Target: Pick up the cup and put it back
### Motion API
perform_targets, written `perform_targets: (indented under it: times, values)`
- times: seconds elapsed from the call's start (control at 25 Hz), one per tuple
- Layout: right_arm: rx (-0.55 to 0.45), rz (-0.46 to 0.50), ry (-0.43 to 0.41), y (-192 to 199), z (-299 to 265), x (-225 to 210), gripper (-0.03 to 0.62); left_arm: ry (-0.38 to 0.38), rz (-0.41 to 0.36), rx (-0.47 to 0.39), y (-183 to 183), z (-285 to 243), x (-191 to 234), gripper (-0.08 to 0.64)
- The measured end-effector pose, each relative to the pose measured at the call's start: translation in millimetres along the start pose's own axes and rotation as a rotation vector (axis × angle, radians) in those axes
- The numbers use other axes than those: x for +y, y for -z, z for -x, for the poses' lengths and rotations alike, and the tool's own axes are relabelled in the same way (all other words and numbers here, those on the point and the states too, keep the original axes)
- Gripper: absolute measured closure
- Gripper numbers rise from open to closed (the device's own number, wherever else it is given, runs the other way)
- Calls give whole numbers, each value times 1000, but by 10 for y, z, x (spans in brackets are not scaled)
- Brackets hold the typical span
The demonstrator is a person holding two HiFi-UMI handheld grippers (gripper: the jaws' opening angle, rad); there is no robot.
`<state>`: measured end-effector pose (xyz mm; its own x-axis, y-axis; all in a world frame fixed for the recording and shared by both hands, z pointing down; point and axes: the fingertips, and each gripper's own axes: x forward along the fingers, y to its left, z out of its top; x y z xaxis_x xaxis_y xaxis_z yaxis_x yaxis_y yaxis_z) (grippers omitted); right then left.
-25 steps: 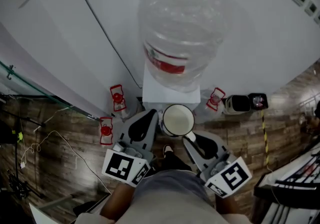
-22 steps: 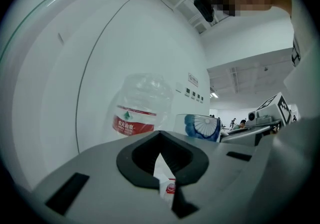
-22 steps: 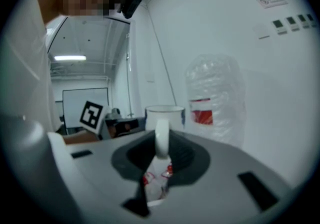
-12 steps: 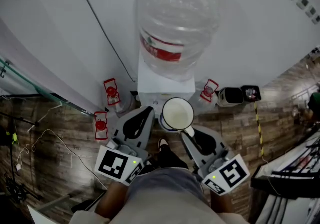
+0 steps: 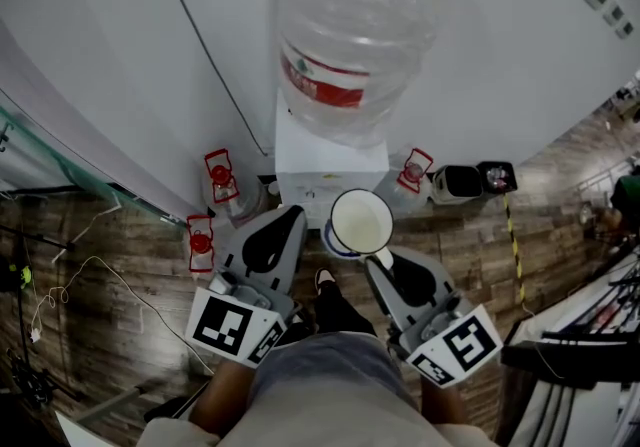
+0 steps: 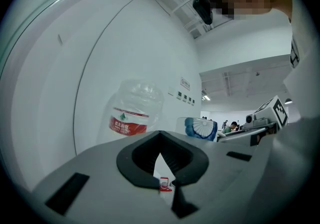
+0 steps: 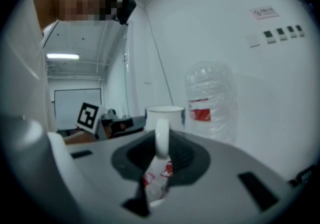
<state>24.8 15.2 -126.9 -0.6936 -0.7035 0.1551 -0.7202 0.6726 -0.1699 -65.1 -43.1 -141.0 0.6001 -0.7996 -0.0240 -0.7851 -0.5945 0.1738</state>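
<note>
Left gripper (image 5: 292,213), near-left of centre: jaws drawn together w/ nothing between them. Its tip points at the white box-shaped water dispenser (image 5: 320,165), which carries a big clear plastic bottle with a red label (image 5: 350,30). Just right of that tip hangs the white round cup with a blue pattern on its side (image 5: 360,221). It is upright, mouth up, in the air at the dispenser's near edge. Right gripper (image 5: 379,259), near-right: jaws part-way closed, clamped on the cup's white loop handle (image 7: 161,137), so the cup sits far of the tips.

Step in hand, as I read it: carrying the cup in to set it back at the dispenser (exact resting spot isn't visible). To do it well:
- Keep the right gripper level so the cup doesn't swing on its handle.
- Go in slow & straight, and get the base down flat before easing the clamp.
- Keep the left gripper off the cup's side, esp. as the two are just beside each other.

Vs a sec ago: the cup sat near of the dispenser front w/ a gap; now it overlaps that edge. Both grippers have gone farther in w/ it. Grip on the handle looks the same.
</note>
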Motion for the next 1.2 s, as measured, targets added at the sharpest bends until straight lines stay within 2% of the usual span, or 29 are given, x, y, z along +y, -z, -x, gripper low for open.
perform_targets:
  times: [0.28,0.56,0.88,1.04,1.2]
  values:
    - [-11,-12,12,16,32,23,518,12,2,-1,10,42,-73,552]
    - [-17,-12,14,38,33,-312,518,-26,13,6,128,-209,-24,552]
    - [-23,-11,-76,251,-115,-751,518,-23,-1,28,475,-722,-26,552]
    - [-20,-12,-85,464,-201,-913,518,-24,44,60,769,-857,-8,552]
    - [-3,-27,-83,791,-274,-1013,518,-21,38,100,1123,-853,62,552]
